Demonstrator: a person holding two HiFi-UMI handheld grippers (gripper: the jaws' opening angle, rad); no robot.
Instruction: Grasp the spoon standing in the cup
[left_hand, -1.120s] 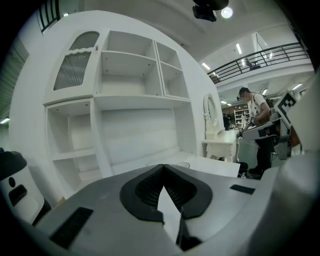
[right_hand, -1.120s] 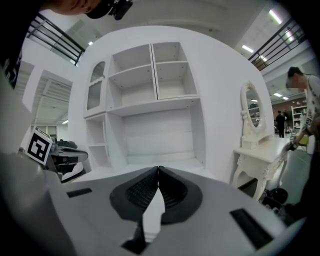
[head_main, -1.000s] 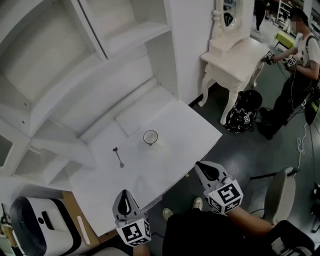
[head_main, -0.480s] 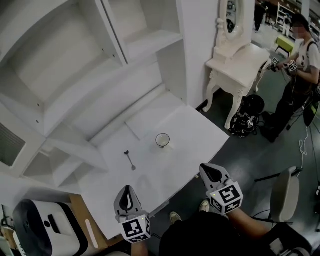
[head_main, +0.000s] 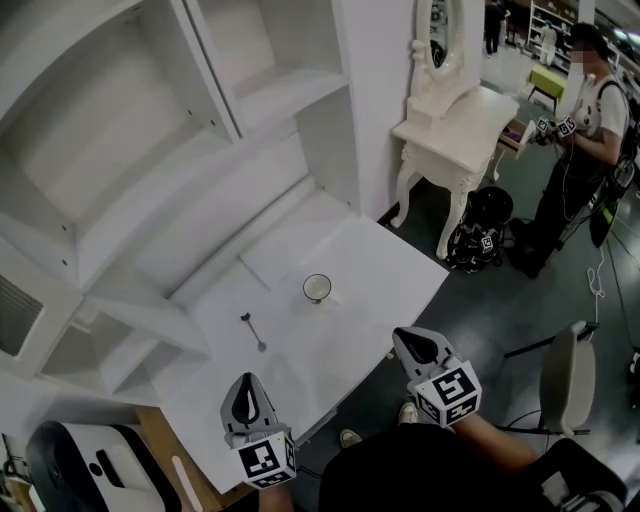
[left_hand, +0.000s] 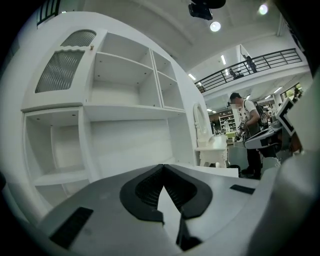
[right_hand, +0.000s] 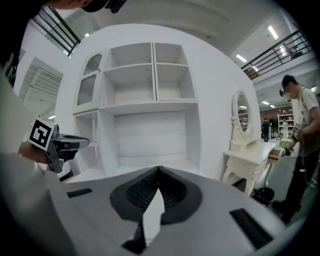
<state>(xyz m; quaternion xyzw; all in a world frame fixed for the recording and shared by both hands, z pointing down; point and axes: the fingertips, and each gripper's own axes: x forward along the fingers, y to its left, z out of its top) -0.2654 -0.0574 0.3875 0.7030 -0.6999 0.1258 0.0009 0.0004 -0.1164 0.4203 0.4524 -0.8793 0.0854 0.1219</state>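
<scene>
A small round cup (head_main: 317, 288) stands near the middle of the white desk (head_main: 370, 260). It looks empty. A dark spoon (head_main: 252, 331) lies flat on the desk to the cup's left, apart from it. My left gripper (head_main: 246, 383) hangs over the desk's front edge, shut, with nothing in it. My right gripper (head_main: 400, 336) is just off the front right edge, also shut and empty. In the left gripper view the left gripper (left_hand: 162, 167) points at the shelves. The right gripper (right_hand: 159, 170) does the same in its own view, where the left gripper's marker cube (right_hand: 42, 134) shows at the left.
A white shelf unit (head_main: 200, 120) rises behind the desk. To the right stand a white dressing table (head_main: 455, 120) with a mirror, a dark backpack (head_main: 480, 235) on the floor and a person (head_main: 585, 130). A chair (head_main: 565, 385) is at my right, a white appliance (head_main: 80, 475) at lower left.
The head view has swung, so the cup and spoon sit at slightly different places in the picture. Both grippers stay shut near the desk's front edge.
</scene>
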